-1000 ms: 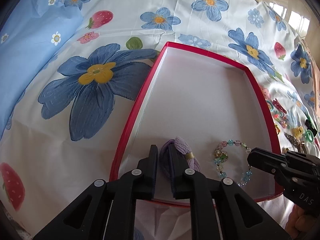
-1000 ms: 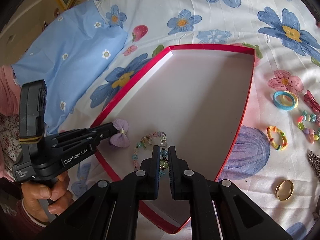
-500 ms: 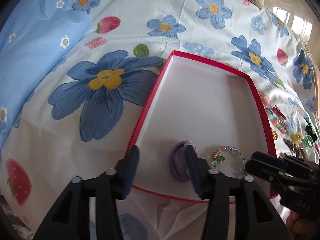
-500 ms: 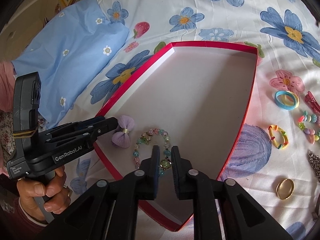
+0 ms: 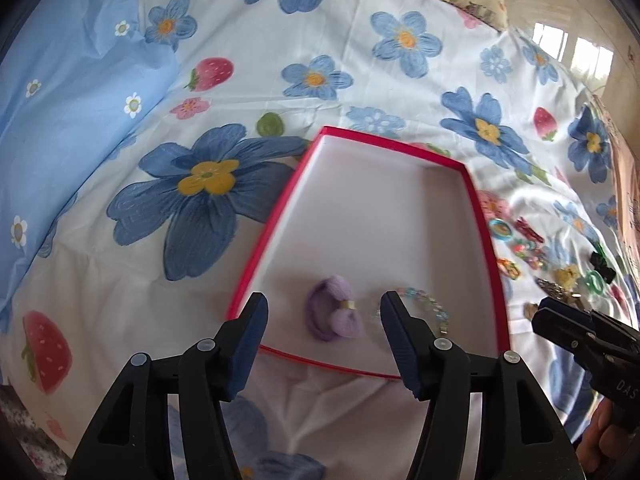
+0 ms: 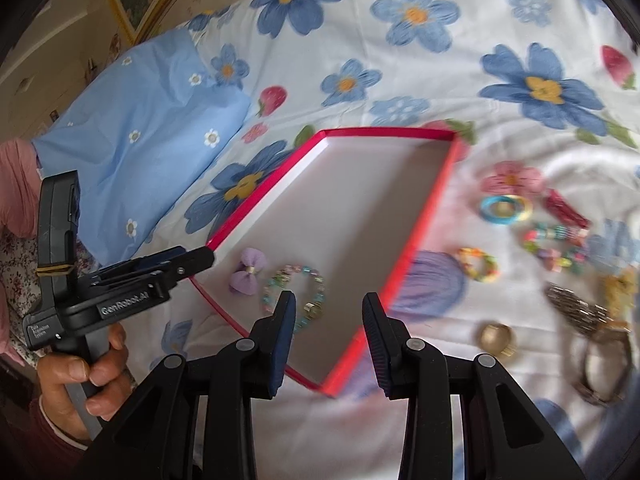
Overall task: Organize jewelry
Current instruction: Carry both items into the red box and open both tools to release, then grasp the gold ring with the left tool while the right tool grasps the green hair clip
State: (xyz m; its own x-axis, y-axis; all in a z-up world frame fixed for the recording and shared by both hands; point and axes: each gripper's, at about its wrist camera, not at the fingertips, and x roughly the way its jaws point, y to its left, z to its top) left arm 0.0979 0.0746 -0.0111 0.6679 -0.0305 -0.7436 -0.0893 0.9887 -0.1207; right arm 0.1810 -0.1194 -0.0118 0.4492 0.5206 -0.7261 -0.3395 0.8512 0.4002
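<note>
Right gripper [image 6: 326, 320]: jaws opening, nothing between them, above the red box's [image 6: 424, 224] near right edge.
Left gripper [image 5: 322, 328]: opening, empty, above the purple bow [image 5: 334, 318].
Beaded bracelet [image 6: 294, 290]: in the box, near corner.
Loose jewelry [image 6: 554, 246]: on the bedsheet beyond the box's right edge, nearer the right gripper.

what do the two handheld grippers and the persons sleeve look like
Both are black plastic two-finger tools. The left gripper and right gripper have triangular cut-out arms, pale round pivot pins and dark blue ribbed pads. From the right wrist view, the left tool's body carries white "GenRobot.AI" lettering, a yellow rubber band and a grey handle. The hand on it shows a dark red cuff over a white edge.
</note>
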